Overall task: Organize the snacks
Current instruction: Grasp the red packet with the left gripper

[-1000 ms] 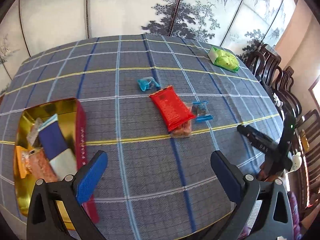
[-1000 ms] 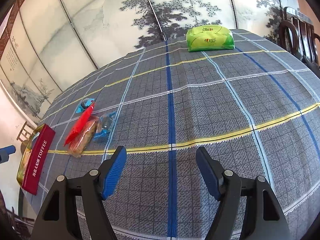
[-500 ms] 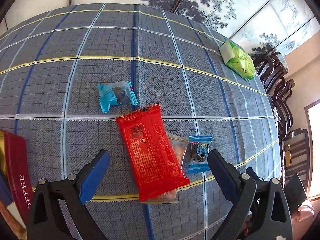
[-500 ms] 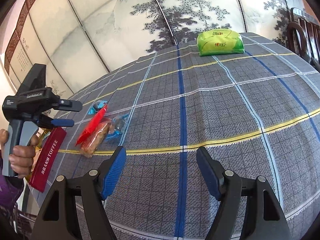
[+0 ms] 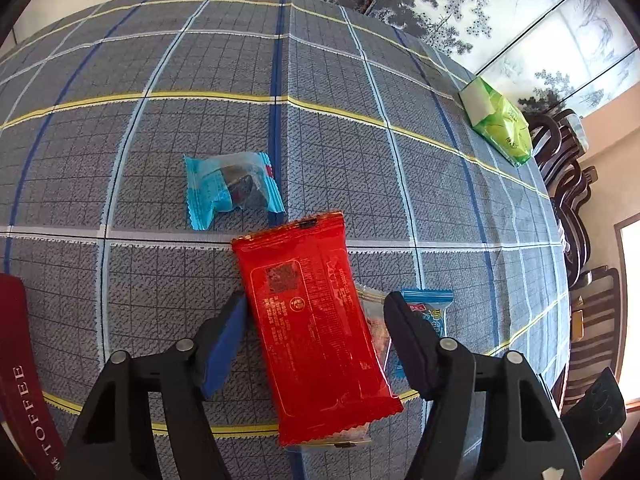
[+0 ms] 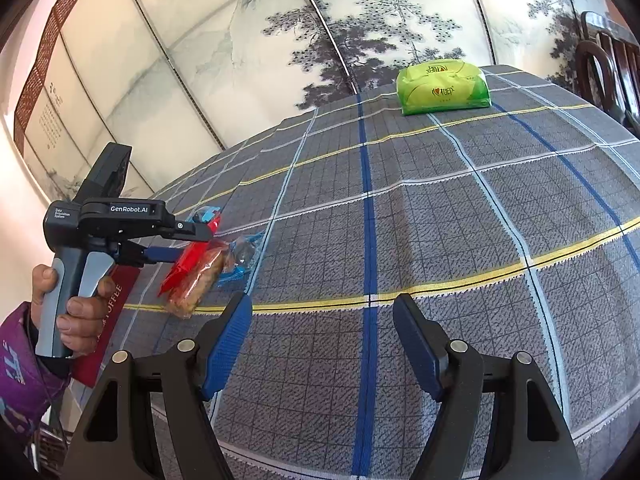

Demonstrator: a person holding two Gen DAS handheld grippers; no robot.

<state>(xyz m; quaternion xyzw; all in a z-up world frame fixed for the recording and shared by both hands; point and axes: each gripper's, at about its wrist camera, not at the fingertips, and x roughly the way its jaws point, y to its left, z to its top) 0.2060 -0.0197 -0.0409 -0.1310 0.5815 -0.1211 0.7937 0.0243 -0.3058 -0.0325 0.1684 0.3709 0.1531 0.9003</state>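
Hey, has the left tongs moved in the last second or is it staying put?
Yes. The left tongs has come forward and down over the plaid cloth to straddle the red packet, jaws closing around it; the right-wrist view shows it arriving from the left.

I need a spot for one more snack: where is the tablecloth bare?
Bare: the wide stretch between the green tissue pack and the right tool. Crowded: the left tool straddles the red packet, with blue candy wrappers and the toffee tin nearby.
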